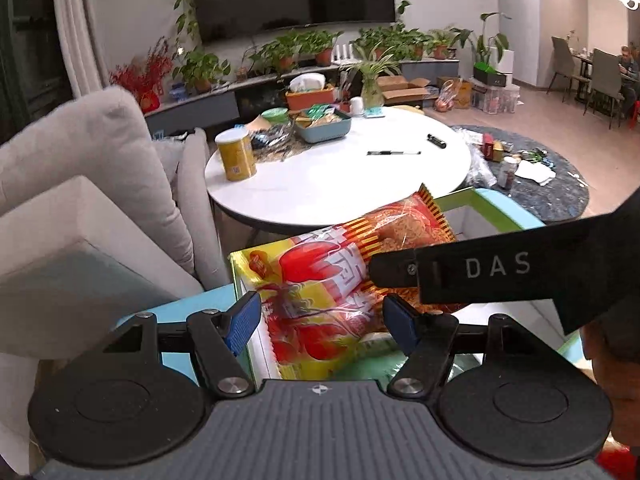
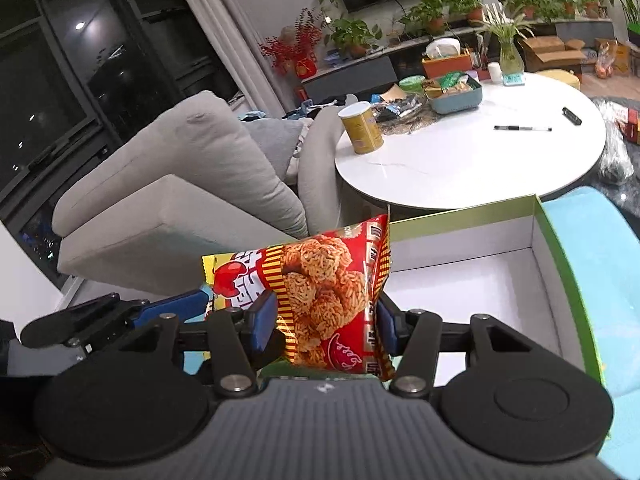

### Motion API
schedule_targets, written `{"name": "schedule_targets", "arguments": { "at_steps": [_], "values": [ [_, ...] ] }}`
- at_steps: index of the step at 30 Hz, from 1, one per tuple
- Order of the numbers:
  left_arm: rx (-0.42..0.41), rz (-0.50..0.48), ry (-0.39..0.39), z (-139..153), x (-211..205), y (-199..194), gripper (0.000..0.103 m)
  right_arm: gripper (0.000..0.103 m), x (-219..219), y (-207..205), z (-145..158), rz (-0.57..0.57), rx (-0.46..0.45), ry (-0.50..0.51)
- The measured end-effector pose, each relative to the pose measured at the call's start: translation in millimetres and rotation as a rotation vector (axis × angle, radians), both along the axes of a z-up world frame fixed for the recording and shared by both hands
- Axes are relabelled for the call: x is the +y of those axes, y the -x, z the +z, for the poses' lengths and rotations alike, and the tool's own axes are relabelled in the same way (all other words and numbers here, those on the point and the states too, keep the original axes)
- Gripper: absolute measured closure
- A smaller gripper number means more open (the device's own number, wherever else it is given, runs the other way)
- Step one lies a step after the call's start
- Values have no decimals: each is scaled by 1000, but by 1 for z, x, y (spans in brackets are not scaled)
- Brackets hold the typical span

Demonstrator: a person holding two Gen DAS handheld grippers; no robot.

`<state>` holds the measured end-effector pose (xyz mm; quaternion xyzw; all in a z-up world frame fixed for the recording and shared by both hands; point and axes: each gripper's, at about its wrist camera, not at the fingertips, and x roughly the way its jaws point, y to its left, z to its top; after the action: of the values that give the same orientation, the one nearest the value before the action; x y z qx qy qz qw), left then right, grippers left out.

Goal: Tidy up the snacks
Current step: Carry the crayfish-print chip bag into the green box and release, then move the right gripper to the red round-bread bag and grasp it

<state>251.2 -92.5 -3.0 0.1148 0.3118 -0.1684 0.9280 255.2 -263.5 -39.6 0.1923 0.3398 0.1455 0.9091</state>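
While the left gripper (image 1: pixel 320 320) hovers level with jaws spread wide around the snack packet (image 1: pixel 344 280), the right gripper (image 2: pixel 326 328) clamps that packet upright, both poised over the near left corner of the green-rimmed box (image 2: pixel 556 240).

Warm indoor ceiling light fills both views, glaring off the white round table (image 1: pixel 340 184). Fisheye bending curves the edges, and the dark window (image 2: pixel 60 64) shows lamp reflections.
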Motion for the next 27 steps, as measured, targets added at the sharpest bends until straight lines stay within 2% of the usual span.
{"name": "schedule_targets", "arguments": {
  "at_steps": [3, 6, 8, 15, 27],
  "values": [
    [2, 66, -30, -12, 2, -12, 39, 23, 0, -8, -9, -20, 15, -8],
    [21, 72, -25, -18, 10, -10, 39, 23, -2, -9, -16, -70, 44, 15],
    [30, 81, -15, -18, 16, -8, 39, 23, -3, -4, -15, -63, 50, 16],
    [0, 94, 4, 4, 25, 18, 39, 23, -7, 16, 7, -66, 15, 19],
    [-75, 68, 18, 42, 23, 81, 33, 22, -6, 76, 49, -32, -55, 2]
  ]
}}
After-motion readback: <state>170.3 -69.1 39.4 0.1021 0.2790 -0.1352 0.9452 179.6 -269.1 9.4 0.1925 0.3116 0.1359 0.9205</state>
